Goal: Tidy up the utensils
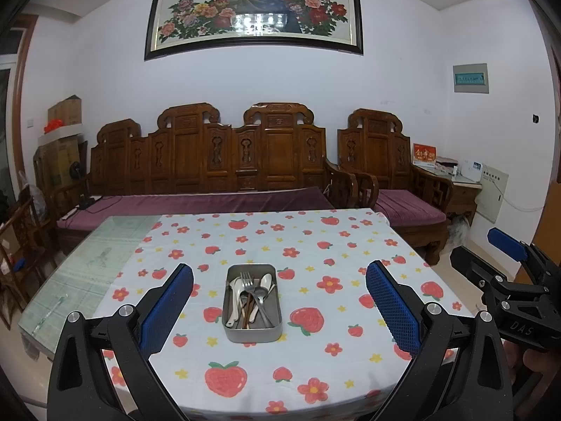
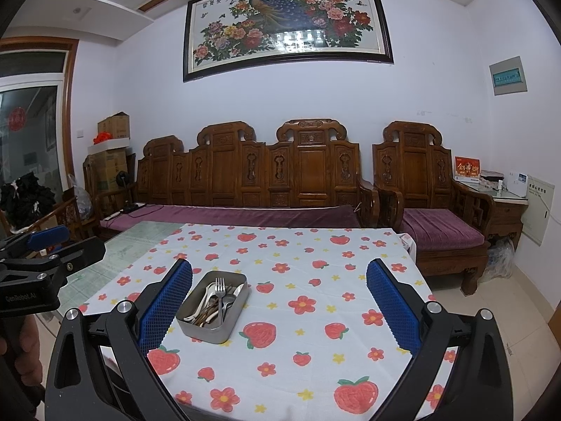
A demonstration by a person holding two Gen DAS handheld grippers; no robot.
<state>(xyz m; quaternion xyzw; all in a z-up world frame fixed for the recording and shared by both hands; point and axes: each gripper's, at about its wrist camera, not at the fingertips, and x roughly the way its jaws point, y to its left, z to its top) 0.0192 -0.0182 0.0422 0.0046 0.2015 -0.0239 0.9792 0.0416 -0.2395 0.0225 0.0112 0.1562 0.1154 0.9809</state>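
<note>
In the metal tin the utensil handles overlap, so I cannot count them. My left claw is cut off at the right-wrist picture's edge; the table runs off the bottom.

Left tongs agape; utensils fill tin

A white tablecloth printed with strawberries and red flowers covers most of a glass-topped table, whose left strip stays bare. Behind the table a carved wooden sofa with a purple cushion runs along the wall, and a matching armchair stands just beside it on the right. A framed peacock-and-peony painting hangs above the sofa. Cardboard boxes are stacked in the left corner. A grey wall panel sits on the right wall.
</note>
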